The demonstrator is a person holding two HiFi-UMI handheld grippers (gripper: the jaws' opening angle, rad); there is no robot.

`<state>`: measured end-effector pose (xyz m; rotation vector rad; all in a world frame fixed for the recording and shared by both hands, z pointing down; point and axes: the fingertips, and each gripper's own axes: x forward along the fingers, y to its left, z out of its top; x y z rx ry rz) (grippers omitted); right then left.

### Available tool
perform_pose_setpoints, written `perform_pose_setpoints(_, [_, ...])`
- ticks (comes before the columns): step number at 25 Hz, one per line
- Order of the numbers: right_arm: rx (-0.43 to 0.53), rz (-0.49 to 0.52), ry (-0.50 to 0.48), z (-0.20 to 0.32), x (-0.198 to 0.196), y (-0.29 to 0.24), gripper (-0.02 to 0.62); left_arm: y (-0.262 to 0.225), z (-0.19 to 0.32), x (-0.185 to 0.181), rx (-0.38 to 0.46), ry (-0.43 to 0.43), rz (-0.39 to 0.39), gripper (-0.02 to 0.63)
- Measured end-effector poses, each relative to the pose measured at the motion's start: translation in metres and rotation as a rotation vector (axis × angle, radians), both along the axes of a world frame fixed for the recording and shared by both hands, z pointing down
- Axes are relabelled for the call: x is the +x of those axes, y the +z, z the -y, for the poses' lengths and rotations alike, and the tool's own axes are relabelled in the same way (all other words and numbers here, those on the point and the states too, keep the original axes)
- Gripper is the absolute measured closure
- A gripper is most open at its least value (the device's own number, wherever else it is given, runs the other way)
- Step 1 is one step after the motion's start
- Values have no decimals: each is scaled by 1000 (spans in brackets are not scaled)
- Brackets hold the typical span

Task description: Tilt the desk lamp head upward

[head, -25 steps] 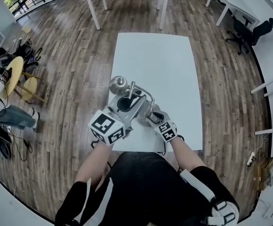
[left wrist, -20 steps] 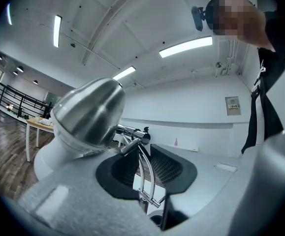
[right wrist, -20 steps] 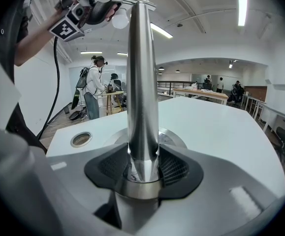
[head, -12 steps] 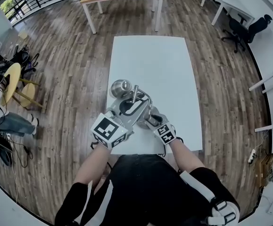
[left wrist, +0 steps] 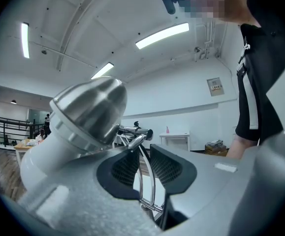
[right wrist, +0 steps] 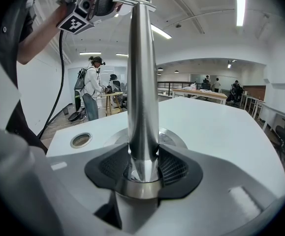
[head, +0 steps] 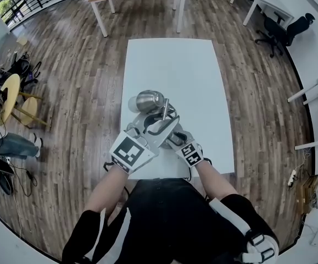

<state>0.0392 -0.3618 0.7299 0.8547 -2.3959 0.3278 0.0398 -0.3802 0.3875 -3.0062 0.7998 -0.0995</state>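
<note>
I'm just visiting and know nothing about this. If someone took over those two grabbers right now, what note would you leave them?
Left gripper: jaws have just been closing and are now shut on the wire bracket next to the lamp head.
Right gripper: shut on the post just above the base, steadying the lamp on the table.
Done: both grips are on.
Left to do: swing the head upward. Its shade seems to face down and sideways, so the tilt looks unfinished. Then let go.
</note>
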Motion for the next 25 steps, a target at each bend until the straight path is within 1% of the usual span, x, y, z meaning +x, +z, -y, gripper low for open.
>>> perform_pose_setpoints(7, [4, 0, -1, -2, 1, 1, 402, 2, -11, 27, 63, 72, 74, 543])
perform_pose_setpoints(12, [1, -3, -3, -3, -3, 0, 402, 1, -12, 34, 43, 107, 44, 552])
perform_pose_setpoints(18, [1, -1, -4, -3, -3, 2, 403, 6, -16, 46, 84, 148, 80, 552])
perform_pose_setpoints(23, [8, 8, -3, -3, -3, -2, 403, 2, -17, 52, 45, 203, 26, 563])
perform_pose_setpoints(25, [9, 10, -4, -3, -2, -2, 403, 2, -18, 53, 41, 221, 15, 565])
